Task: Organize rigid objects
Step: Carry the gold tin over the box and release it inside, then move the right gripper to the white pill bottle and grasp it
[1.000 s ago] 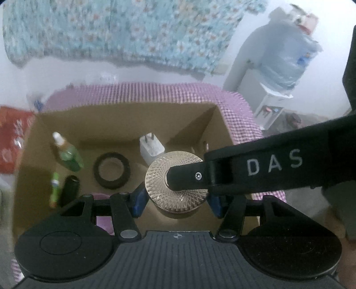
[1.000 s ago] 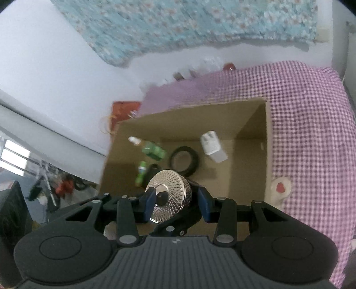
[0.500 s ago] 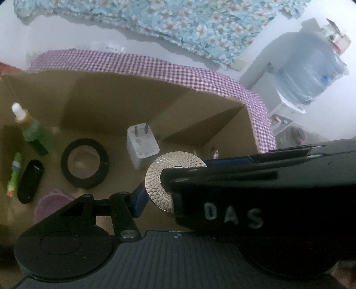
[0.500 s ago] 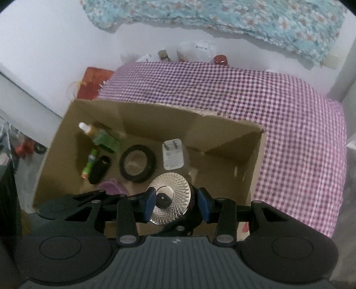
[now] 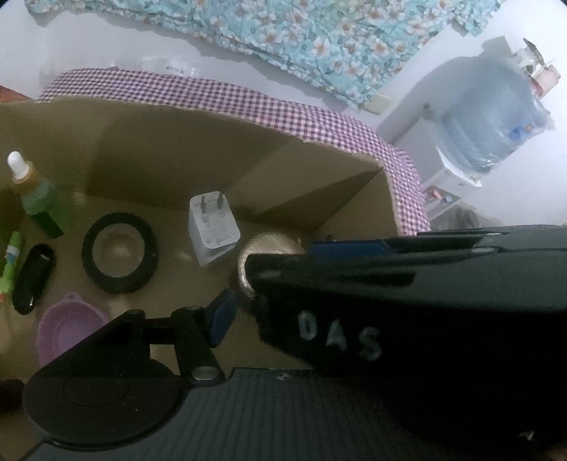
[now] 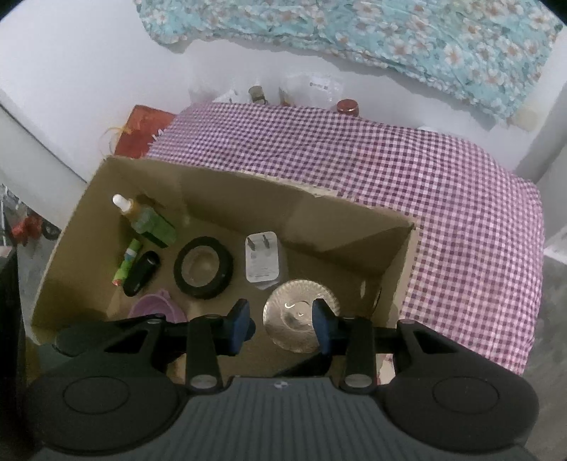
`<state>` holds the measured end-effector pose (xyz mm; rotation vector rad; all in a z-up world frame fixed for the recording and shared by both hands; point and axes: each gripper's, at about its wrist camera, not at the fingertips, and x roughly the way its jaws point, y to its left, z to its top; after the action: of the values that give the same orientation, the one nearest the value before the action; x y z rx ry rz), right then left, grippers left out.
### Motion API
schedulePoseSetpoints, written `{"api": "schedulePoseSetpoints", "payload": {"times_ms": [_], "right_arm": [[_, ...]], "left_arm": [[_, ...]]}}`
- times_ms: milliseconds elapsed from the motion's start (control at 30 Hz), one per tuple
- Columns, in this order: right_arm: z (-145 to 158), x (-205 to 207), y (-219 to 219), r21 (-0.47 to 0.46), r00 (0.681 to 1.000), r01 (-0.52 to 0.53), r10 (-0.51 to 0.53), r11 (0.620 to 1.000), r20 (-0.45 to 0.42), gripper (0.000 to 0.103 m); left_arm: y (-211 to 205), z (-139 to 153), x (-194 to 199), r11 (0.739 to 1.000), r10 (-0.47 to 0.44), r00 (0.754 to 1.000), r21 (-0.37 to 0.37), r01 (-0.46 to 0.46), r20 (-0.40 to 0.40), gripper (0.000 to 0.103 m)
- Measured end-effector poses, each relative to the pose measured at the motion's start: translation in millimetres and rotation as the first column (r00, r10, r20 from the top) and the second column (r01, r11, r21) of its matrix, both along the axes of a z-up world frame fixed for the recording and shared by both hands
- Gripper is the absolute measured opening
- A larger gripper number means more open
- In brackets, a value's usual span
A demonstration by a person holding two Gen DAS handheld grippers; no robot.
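Two tongs are crowded over one spot. The metal disc (image 6: pixel 301 321) is seen lying on the floor of the cardboard box (image 6: pixel 397 269), just beside the charger (image 6: pixel 262 260). The right gripper (image 6: pixel 280 321) is spread but closing, with nothing pinched. The left gripper (image 5: pixel 244 301) is opening, its visible pad off the disc and half hidden under the other tool. The disc's rim could get clipped and shoved into the charger. The box is set on a checked cloth (image 6: pixel 443 198); a white wall (image 6: pixel 88 71), floral fabric (image 6: pixel 389 32) and a water jug (image 5: pixel 489 120) are seen behind.
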<state>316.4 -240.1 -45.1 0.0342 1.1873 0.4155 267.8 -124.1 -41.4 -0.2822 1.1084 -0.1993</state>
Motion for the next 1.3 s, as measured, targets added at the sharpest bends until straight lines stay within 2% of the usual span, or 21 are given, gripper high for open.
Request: {"api": "schedulePoseSetpoints", "payload": {"times_ms": [200, 333, 533, 733, 967, 1300], "right_arm": [[24, -21, -14, 0.091, 0.998, 0.044, -0.047, 0.995, 0.040, 0.042], [45, -53, -30, 0.196, 0.990, 0.088, -0.108, 0.977, 0.092, 0.042], [51, -118, -56, 0.371, 0.966, 0.179, -0.235, 0.911, 0.112, 0.043], [42, -179, -67, 0.476, 0.942, 0.250, -0.325, 0.843, 0.081, 0.043], [29, -222, -52, 0.511, 0.942, 0.283, -0.335, 0.811, 0.009, 0.043], [26, -226, -3, 0.493, 0.970, 0.221, -0.243, 0.841, -0.020, 0.043]], "left_arm": [[1, 18, -16, 1.000, -0.016, 1.000, 0.004, 0.016, 0.026, 0.059], [2, 36, -41, 0.997, -0.062, 0.996, 0.045, 0.059, 0.065, 0.059], [2, 58, -94, 0.978, -0.180, 0.977, 0.127, 0.165, 0.114, 0.059], [14, 68, -146, 0.962, -0.224, 0.960, 0.193, 0.191, 0.166, 0.060], [45, 59, -189, 0.953, -0.240, 0.956, 0.227, 0.199, 0.170, 0.061], [116, 47, -217, 0.967, -0.098, 0.977, 0.250, 0.049, 0.189, 0.061]]}}
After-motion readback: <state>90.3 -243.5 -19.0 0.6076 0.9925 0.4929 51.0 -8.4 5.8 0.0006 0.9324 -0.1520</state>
